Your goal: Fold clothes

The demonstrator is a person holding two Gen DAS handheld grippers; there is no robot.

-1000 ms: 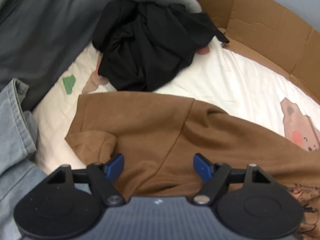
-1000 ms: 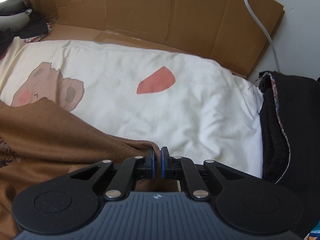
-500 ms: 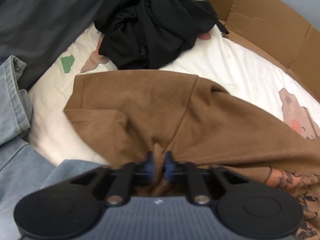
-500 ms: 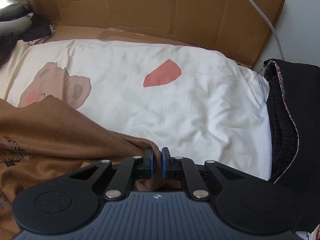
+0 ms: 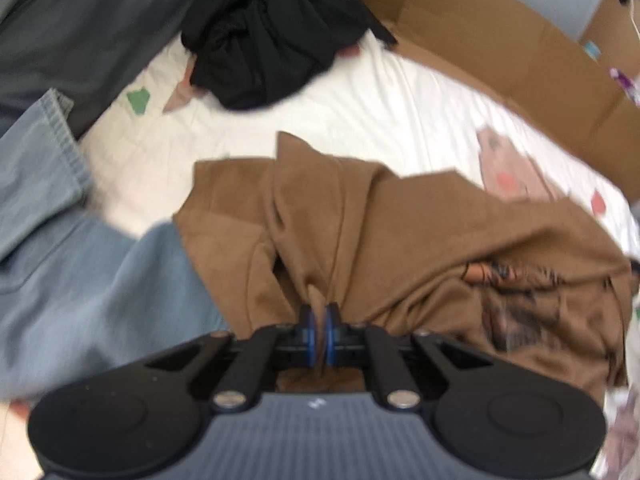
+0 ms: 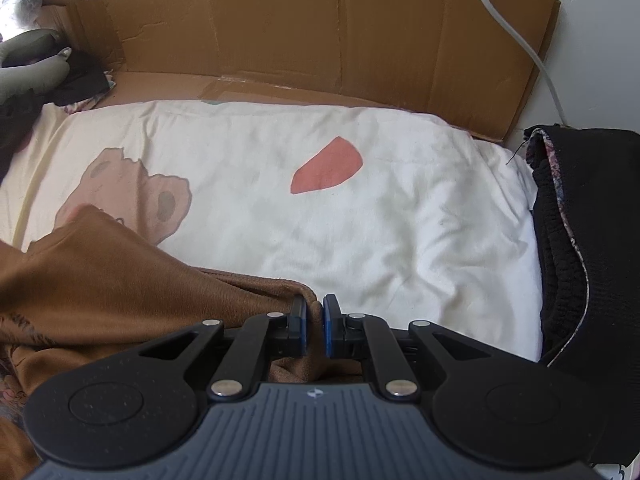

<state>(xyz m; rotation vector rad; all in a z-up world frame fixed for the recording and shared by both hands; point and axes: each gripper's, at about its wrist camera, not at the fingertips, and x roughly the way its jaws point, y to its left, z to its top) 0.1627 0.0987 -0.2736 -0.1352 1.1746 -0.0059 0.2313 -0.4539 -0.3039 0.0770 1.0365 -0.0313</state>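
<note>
A brown shirt with a dark print on its right part lies bunched on the white bed sheet. My left gripper is shut on a fold of it, and the cloth rises in a ridge from the blue pads. In the right wrist view the same brown shirt spreads to the left. My right gripper is shut on its edge, with cloth showing under the pads. Motion blurs the left view.
A heap of black clothing lies at the far side, with blue denim at the left. Cardboard walls stand behind the sheet. A black knit garment lies at the right, under a white cable.
My left gripper went from open to shut on the brown shirt, then rose and pulled it right, bunching the cloth. The right gripper stayed shut and hardly moved.
</note>
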